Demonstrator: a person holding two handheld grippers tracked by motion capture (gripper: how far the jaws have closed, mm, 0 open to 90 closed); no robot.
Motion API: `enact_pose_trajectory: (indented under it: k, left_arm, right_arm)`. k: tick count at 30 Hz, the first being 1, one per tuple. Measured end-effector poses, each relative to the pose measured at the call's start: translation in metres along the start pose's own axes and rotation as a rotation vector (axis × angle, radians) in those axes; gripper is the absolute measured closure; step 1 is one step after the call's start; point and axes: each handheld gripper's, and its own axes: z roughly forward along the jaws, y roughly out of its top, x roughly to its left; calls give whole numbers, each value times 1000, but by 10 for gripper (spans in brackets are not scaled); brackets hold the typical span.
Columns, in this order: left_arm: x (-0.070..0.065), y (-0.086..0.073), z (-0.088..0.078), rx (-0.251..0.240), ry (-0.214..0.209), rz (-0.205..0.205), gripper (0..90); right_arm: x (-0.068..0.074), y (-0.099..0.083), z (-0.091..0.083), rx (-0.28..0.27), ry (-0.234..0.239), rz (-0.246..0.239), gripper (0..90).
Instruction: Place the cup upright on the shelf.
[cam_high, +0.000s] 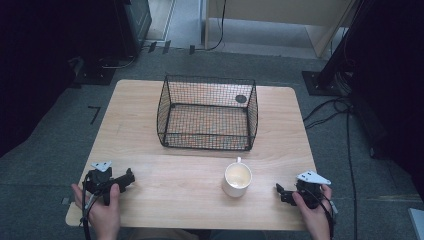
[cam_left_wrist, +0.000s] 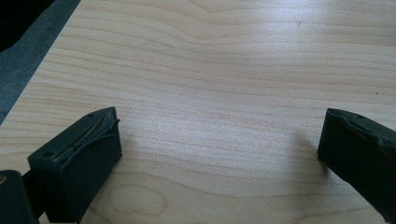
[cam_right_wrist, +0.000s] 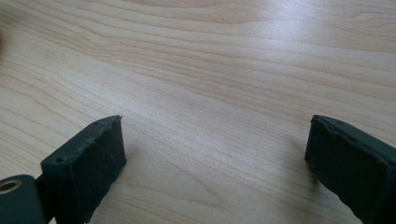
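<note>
High view: wooden tabletop (cam_high: 150, 125) carrying a black wire basket (cam_high: 207, 112) toward the far side, long axis left-right; white mug (cam_high: 237, 179) upright just in front, mouth up, handle seemingly pointing at the basket. Left gripper (cam_high: 131, 177) and right gripper (cam_high: 279, 192) held at the near corners.

Left gripper view: jaws spread over bare wood.

Right gripper view: jaws spread, nothing between.

No legible text, label, brand, number or sign found on any surface in the three views.
</note>
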Motion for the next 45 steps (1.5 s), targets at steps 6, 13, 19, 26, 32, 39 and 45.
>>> enact_pose_trajectory:
  k: [6,13,19,26,32,39,45]
  left_arm:
    - [0,0,0,0,0,0,0]
    - [0,0,0,0,0,0,0]
    - [0,0,0,0,0,0,0]
    - [0,0,0,0,0,0,0]
    - [0,0,0,0,0,0,0]
    - [0,0,0,0,0,1,0]
    - [0,0,0,0,0,1,0]
  right_arm:
    - [5,-1,-3,-9,-34,38,89]
    - [13,9,-12,-36,-10,40,71]
    - [21,15,-18,-45,14,36,65]
    - [33,24,-23,-64,36,18,63]
    - [45,31,-30,-83,55,-5,54]
    - [60,39,-35,-95,89,-32,44]
    - [73,46,-41,-118,109,-51,41]
